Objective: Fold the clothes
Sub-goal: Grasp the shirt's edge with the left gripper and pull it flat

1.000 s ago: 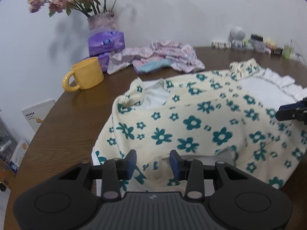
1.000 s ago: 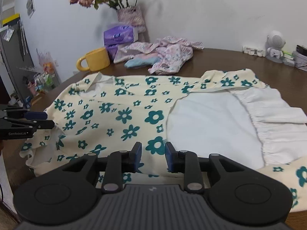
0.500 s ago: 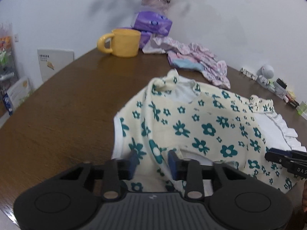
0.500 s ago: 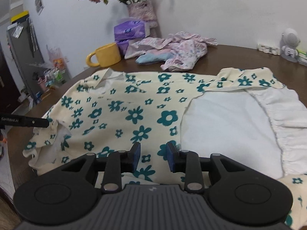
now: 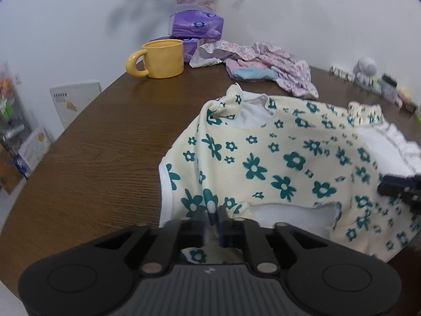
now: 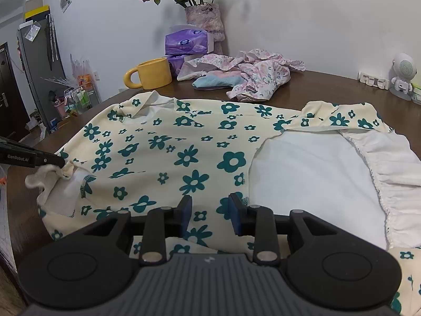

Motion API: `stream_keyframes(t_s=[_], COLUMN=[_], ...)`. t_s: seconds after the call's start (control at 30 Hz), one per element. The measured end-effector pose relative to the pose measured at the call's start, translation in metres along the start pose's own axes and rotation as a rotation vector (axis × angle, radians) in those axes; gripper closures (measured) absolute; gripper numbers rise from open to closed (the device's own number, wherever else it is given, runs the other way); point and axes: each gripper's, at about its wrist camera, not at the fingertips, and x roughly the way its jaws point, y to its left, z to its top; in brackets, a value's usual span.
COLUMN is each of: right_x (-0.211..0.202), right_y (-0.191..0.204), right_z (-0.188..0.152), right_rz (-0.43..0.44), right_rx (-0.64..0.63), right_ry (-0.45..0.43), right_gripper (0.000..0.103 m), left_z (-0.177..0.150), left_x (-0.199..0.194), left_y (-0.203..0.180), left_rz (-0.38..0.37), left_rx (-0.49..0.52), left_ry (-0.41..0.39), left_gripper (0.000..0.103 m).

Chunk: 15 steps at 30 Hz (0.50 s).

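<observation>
A: Two grippers on one garment. The floral dress (image 6: 168, 152) lies spread on the brown table (image 5: 100, 152), collar toward the yellow mug (image 6: 150, 75), white ruffled skirt (image 6: 389, 158) at the right end. Left gripper (image 5: 212, 220) has its fingers pinched nearly together on the near sleeve edge, cloth visibly between them.

B: And the right one?

A: Right gripper (image 6: 210, 209) is open, a clear gap between the blue pads (image 6: 187, 208), sitting low over the near hem of the floral part. Nothing gripped. Can't tell whether it touches the fabric.

B: So which step?

A: My read: start of the first fold, bringing the near sleeve and side in over the body. Left has its corner, right hasn't taken its hold.

B: Next move?

A: Right needs to close on the near hem, roughly in line with the left, then both lift and carry the edge across together. If only the left pulls, I'd expect the cloth to skew and bunch at the sleeve.

B: Anything one camera gives that the other doesn't?

A: Right wrist view shows the left gripper from the side, tip at the crumpled sleeve cuff (image 6: 44, 177), which confirms the pinch. It also shows the whole skirt and the far sleeve folded over. Left wrist view shows the bare table left of the dress, plus the right gripper only as a dark shape at the frame's right edge. Both show the pink clothes pile (image 5: 265, 64) behind, well apart from the dress.
</observation>
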Motion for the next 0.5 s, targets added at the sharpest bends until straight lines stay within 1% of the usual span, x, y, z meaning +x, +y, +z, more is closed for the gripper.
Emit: stream_keyframes(t_s=[0.03, 0.1, 0.13, 0.2, 0.23, 0.27, 0.37, 0.43, 0.5], right_x=[0.0, 0.0, 0.001, 0.0, 0.0, -0.001, -0.006, -0.009, -0.01], right_y=[0.0, 0.002, 0.003, 0.001, -0.001, -0.004, -0.012, -0.014, -0.015], right_z=[0.0, 0.0, 0.0, 0.001, 0.002, 0.004, 0.012, 0.02, 0.031], right_rz=[0.0, 0.0, 0.0, 0.008, 0.019, 0.033, 0.047, 0.031, 0.007], right_rx=[-0.001, -0.004, -0.005, 0.009, 0.027, 0.052, 0.095, 0.087, 0.062], right_ry=[-0.001, -0.001, 0.0, 0.003, 0.006, 0.006, -0.013, -0.029, -0.045], right_gripper=[0.07, 0.067, 0.067, 0.067, 0.067, 0.067, 0.067, 0.067, 0.066], left_z=[0.0, 0.0, 0.0, 0.003, 0.005, 0.007, 0.016, 0.025, 0.036], left_x=[-0.002, -0.005, -0.007, -0.012, -0.013, -0.014, -0.013, -0.01, -0.005], left_y=[0.001, 0.004, 0.005, 0.006, 0.006, 0.007, 0.006, 0.005, 0.003], left_rz=[-0.006, -0.019, -0.013, 0.003, 0.006, 0.008, 0.017, 0.009, -0.002], left_rx=[-0.022, -0.067, -0.08, -0.104, -0.113, -0.122, -0.135, -0.126, -0.096], left_ry=[-0.014, -0.042, -0.056, -0.088, -0.1, -0.113, -0.139, -0.142, -0.146], left_gripper=[0.07, 0.05, 0.049, 0.043, 0.036, 0.033, 0.029, 0.028, 0.028])
